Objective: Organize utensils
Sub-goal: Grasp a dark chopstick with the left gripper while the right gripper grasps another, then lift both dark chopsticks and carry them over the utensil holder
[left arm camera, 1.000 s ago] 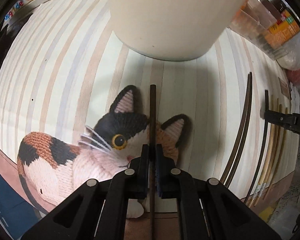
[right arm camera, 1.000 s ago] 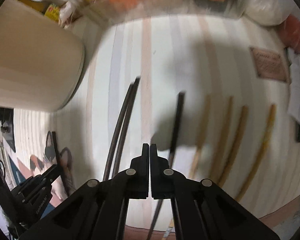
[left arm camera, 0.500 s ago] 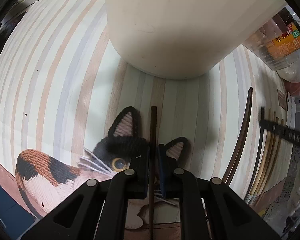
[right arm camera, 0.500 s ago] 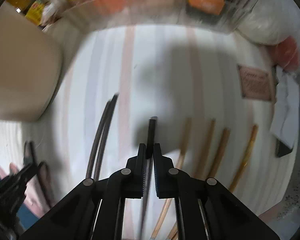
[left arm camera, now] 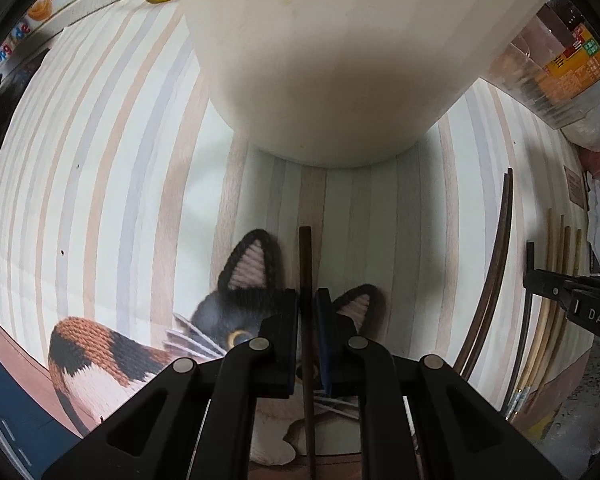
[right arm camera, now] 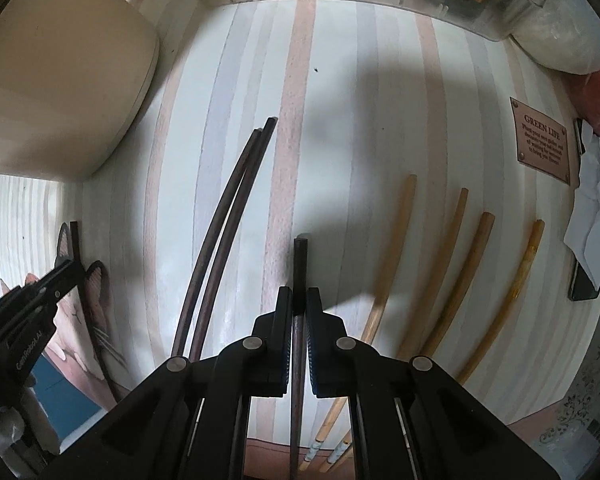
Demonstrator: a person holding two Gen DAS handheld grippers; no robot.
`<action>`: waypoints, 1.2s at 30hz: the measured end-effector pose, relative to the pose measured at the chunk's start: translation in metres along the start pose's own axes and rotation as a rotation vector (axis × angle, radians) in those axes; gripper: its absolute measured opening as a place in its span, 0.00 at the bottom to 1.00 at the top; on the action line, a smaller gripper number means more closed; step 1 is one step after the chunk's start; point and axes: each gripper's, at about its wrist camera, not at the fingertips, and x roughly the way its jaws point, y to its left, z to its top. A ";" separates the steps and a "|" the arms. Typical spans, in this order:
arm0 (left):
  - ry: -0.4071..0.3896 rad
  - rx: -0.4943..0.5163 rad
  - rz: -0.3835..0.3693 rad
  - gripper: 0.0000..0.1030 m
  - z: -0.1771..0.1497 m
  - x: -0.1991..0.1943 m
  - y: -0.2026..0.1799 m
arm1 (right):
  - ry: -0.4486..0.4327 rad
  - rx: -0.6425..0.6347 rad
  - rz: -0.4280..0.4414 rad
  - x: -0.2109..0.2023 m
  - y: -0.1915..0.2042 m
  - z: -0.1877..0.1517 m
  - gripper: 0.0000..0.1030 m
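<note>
- The left gripper is pointed down at the table, and a dark chopstick is clamped between its two fingers.
- The long axis of this dark chopstick runs straight up and down the left wrist view; its blunt end is aimed at the cream container ahead, short of touching it.
- Under the stick, a knitted cat mat is laid on the striped tablecloth, the stick passing between the cat's ears.
- The right gripper is likewise closed on a second dark chopstick, whose axis is set along the fingers, tip pointing away from the camera.
- To the left of it, a dark chopstick pair is seen lying side by side, touching, leaning slightly rightward toward their far ends.
- To the right, four light bamboo chopsticks are spread apart on the cloth, roughly parallel, far ends tilted rightward.
- A brown label is seen farther right, near the cloth's edge.
</note>
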 end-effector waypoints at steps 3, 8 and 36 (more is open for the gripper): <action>-0.006 0.016 0.015 0.08 0.004 0.000 -0.004 | 0.004 -0.003 -0.006 0.001 0.001 0.006 0.07; -0.011 0.040 0.028 0.08 0.009 0.003 -0.009 | 0.011 -0.009 -0.024 0.006 0.013 0.011 0.07; -0.321 0.039 -0.019 0.03 -0.008 -0.127 0.011 | -0.369 0.043 0.082 -0.086 0.023 -0.050 0.06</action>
